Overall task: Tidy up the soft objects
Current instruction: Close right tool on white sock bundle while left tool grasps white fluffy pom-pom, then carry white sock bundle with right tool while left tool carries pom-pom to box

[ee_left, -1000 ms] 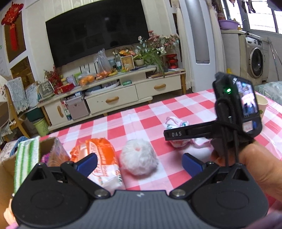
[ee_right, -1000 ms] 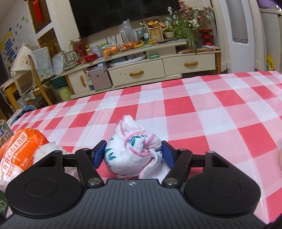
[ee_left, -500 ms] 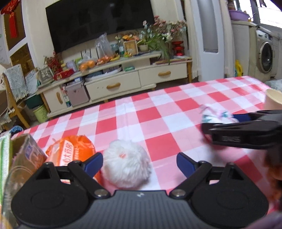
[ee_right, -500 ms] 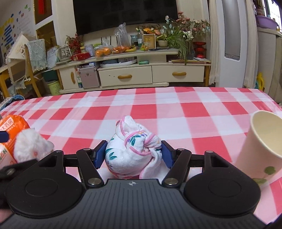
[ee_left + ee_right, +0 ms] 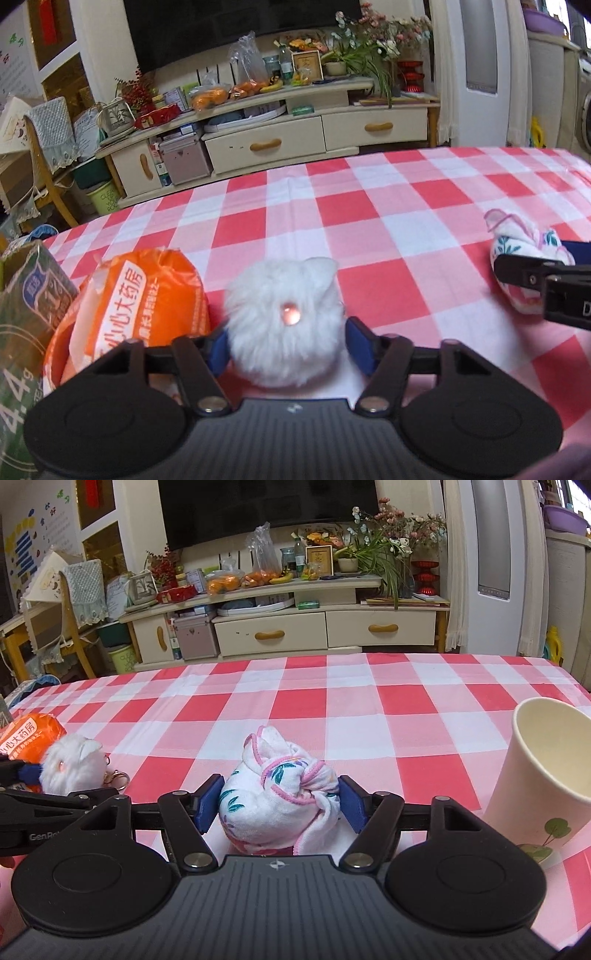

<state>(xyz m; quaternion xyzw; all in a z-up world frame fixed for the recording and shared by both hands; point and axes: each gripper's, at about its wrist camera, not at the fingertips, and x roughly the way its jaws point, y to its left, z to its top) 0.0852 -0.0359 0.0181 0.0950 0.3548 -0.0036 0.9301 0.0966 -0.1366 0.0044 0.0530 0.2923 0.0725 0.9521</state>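
A white fluffy pompom toy (image 5: 284, 321) with a pink bead lies on the red-and-white checked tablecloth (image 5: 369, 221). My left gripper (image 5: 286, 345) has closed its blue pads against both sides of it. It also shows in the right wrist view (image 5: 74, 764), with a keyring clasp beside it. A knotted white floral cloth bundle (image 5: 280, 794) with pink trim sits between the pads of my right gripper (image 5: 279, 805), which is shut on it. The bundle also shows at the right of the left wrist view (image 5: 524, 254).
An orange plastic bag (image 5: 136, 295) lies just left of the pompom. A green printed box (image 5: 26, 332) stands at the far left. A paper cup (image 5: 546, 775) stands right of my right gripper. A TV cabinet (image 5: 288, 620) lies beyond the table's far edge.
My left gripper has moved forward around the pompom and closed its pads onto it. My right gripper stays shut on the cloth bundle and has shifted right, towards the cup.
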